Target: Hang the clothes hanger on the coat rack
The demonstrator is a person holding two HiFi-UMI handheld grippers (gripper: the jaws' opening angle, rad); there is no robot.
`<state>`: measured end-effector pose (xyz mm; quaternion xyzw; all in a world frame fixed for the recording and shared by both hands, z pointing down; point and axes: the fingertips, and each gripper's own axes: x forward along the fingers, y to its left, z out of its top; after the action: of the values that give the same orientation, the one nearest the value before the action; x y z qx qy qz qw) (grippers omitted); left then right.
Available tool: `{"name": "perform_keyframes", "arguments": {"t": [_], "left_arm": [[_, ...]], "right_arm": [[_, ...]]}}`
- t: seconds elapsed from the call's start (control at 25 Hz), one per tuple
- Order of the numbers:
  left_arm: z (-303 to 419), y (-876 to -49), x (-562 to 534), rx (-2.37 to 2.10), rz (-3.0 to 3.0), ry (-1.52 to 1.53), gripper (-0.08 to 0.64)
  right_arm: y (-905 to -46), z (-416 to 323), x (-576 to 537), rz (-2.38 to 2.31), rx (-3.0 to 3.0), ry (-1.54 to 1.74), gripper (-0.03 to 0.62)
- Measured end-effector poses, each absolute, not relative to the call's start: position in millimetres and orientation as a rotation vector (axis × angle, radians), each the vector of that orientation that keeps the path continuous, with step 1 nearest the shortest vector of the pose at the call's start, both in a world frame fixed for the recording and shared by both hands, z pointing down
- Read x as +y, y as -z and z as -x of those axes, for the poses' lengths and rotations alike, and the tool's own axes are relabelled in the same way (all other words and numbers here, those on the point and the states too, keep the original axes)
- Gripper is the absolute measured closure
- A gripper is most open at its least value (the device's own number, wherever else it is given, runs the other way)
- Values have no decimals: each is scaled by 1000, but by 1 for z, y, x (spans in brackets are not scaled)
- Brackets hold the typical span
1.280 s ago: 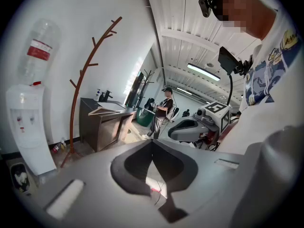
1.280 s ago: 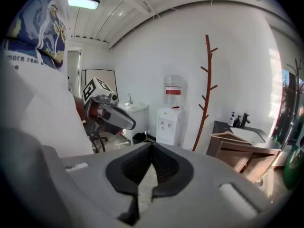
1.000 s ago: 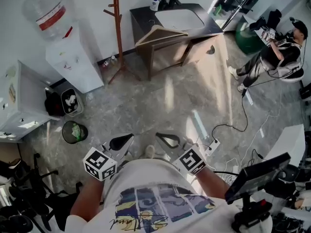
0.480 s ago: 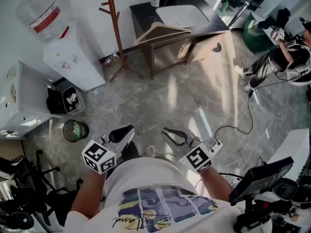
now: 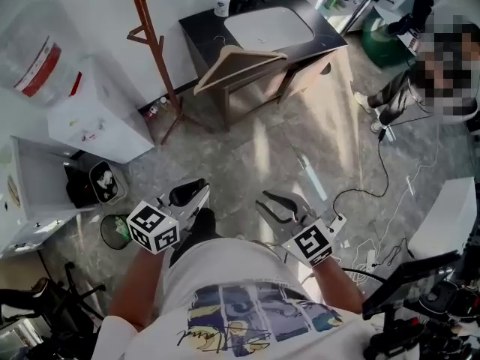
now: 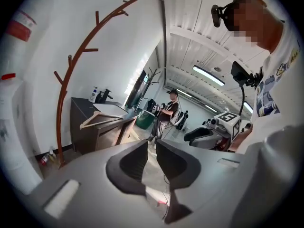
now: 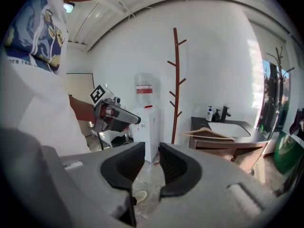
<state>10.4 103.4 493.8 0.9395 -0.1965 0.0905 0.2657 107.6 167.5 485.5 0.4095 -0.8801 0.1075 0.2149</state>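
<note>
A light wooden clothes hanger (image 5: 240, 60) lies on the front of the dark sink cabinet (image 5: 204, 27), far ahead of both grippers. To the cabinet's left stands the reddish-brown coat rack (image 5: 147, 34), its pegs bare. My left gripper (image 5: 196, 194) is held low over the floor; its jaws are opening by a narrow gap with nothing between them. My right gripper (image 5: 271, 203) is beside it, jaws opening wider, also empty. The left gripper view shows the coat rack (image 6: 65, 82) and hanger (image 6: 102, 119). The right gripper view shows the coat rack (image 7: 176, 80) and hanger (image 7: 209, 134).
A white water dispenser (image 5: 84, 111) stands left of the rack, with a black bag (image 5: 96, 183) and a round bin (image 5: 114, 229) nearer me. Cables (image 5: 377, 190) trail over the floor at right. A person (image 5: 409, 81) sits at far right by a green bin (image 5: 381, 45).
Both grippers have moved forward over the floor toward the cabinet and rack. The jaws of both have parted, the right ones more.
</note>
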Motion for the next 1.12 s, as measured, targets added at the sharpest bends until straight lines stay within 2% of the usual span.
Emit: {"name": "perform_keyframes", "arguments": {"t": [0.2, 0.52, 0.64, 1.12], "left_arm": [[-2, -515, 25, -437, -2475, -263, 442], [12, -578, -90, -467, -2346, -310, 401], [4, -597, -124, -447, -2248, -261, 350], [-38, -693, -252, -456, -1938, -202, 245]], "right_arm": [[-486, -94, 108, -1215, -2396, -320, 489], [-483, -70, 51, -1251, -2371, -340, 489], [-491, -80, 40, -1257, -2356, -382, 489], [-501, -139, -12, -1213, -2331, -467, 489]]}}
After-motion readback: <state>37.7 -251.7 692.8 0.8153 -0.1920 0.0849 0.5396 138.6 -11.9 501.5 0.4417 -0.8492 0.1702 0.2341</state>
